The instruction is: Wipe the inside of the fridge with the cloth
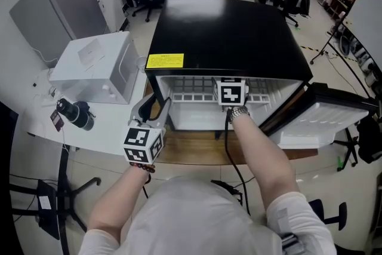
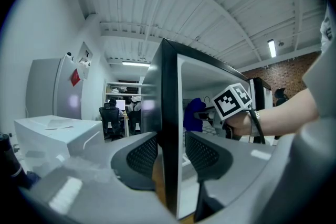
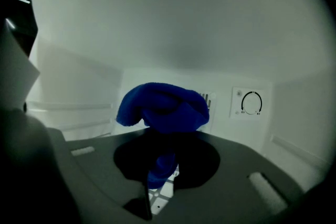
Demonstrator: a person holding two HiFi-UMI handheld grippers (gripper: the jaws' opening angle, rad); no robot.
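1. Nearest to me, the left claw [image 1: 155,106] sits at the front of the fridge [image 1: 227,39], which stands on the wooden worktop [image 1: 191,149]. Its 2 jaws straddle the front edge of the left wall [image 2: 170,113], 1 outside and 1 inside. I read them as clamped on that edge to steady the cabinet, though the inner pad's contact is hard to confirm.
2. Further in, the right claw [image 3: 161,162] is past the opening, with the door [image 1: 322,122] swung wide to its right. Its jaws pinch the blue cloth [image 3: 163,107] by a narrow tail.
3. The cloth's bulk bunches up above and ahead of the jaw tips, so its long axis runs roughly upright. A white grid surface shows below the jaws.
4. Beyond the wad is the back wall [image 3: 220,81], with the thermostat dial [image 3: 252,103] off to the right. I cannot tell whether the wad touches the wall.
5. My judgement: the right hand is the only 1 placed to wipe. The cloth leads the claw, so pushing straight ahead should press the wad on the back wall.
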